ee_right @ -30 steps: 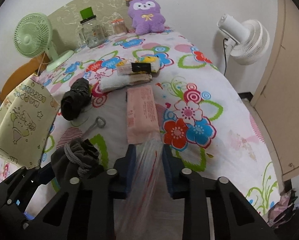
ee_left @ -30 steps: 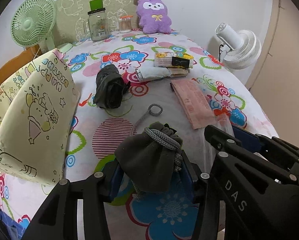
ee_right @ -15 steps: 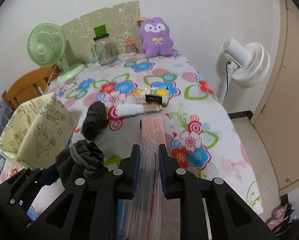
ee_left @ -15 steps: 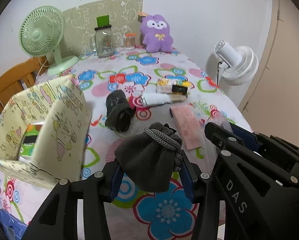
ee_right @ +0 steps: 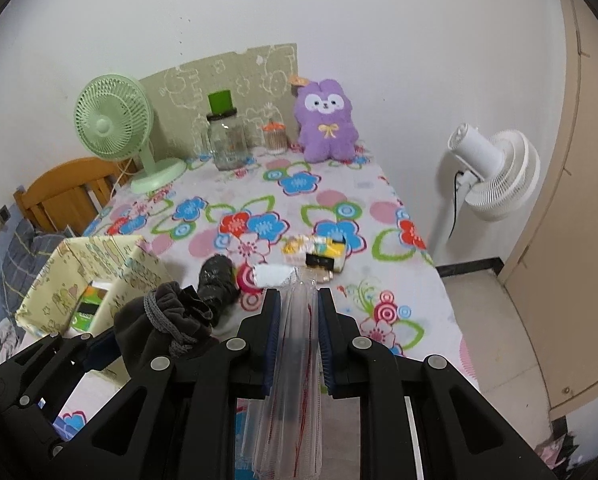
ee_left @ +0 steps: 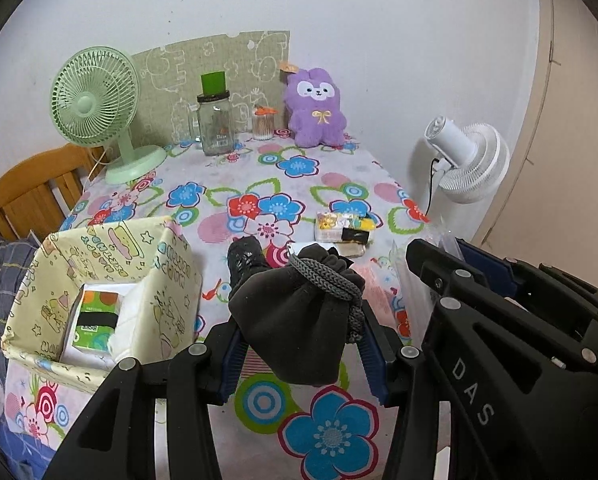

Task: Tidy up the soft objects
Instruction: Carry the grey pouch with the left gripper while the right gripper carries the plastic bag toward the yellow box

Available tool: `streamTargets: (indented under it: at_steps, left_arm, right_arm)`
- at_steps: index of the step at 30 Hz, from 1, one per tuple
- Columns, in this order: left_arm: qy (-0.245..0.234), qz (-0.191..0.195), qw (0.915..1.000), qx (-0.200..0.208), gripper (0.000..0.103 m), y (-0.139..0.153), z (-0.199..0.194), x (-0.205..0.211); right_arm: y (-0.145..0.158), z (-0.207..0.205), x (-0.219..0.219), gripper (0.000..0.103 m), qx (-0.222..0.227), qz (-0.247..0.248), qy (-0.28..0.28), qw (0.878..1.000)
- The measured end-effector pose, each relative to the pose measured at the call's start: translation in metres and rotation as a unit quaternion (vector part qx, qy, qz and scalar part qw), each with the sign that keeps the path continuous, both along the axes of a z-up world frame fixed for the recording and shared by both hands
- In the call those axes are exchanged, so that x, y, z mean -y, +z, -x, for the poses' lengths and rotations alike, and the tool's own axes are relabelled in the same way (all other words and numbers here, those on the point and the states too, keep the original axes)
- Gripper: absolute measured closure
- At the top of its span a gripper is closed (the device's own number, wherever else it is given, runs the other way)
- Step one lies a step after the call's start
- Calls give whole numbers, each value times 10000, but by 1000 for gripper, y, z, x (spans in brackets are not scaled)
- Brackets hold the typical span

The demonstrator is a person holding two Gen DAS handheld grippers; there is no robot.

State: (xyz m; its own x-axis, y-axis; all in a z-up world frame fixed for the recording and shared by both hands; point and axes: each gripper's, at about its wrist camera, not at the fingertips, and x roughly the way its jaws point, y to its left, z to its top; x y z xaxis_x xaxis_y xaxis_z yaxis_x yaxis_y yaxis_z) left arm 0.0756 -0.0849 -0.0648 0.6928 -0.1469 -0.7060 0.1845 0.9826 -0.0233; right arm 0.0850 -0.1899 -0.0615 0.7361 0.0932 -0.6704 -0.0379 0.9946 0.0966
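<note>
The left hand-held gripper (ee_left: 303, 344) is partly closed on a grey drawstring pouch (ee_left: 299, 320), its blue pads pressing the pouch from both sides and holding it clear of the desk (ee_left: 331, 184). The right hand-held gripper (ee_right: 297, 336) is nearly closed, pinching a clear plastic bag (ee_right: 295, 380) that hangs down between its pads. The right one sits just beside the left, on its right.

Ahead and left of the left hand-held gripper stands an open yellow box (ee_left: 99, 292) with packets inside. Just beyond the pouch a black bundle (ee_left: 245, 260) lies on the desk, with a white roll (ee_right: 273, 274) and a small pack (ee_left: 345, 228) farther ahead to the right. At the desk's far end stand a green fan (ee_left: 95, 104), a jar (ee_left: 215, 124) and a purple plush (ee_left: 315, 108).
</note>
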Motion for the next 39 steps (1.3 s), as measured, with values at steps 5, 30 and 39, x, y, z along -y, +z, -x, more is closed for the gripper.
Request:
streamTargets:
  at_steps: [5, 30, 39]
  left_arm:
    - [31, -5, 9999, 117, 51, 14, 1, -4]
    - [193, -61, 9993, 315, 51, 41, -6, -44]
    - [314, -127, 9989, 333, 51, 43, -8, -71]
  right_arm:
    - [15, -1, -3, 82, 137, 25, 56, 9999]
    - [43, -9, -46, 82, 340, -11, 296, 9990]
    - [45, -15, -74, 82, 361, 30, 437, 9984]
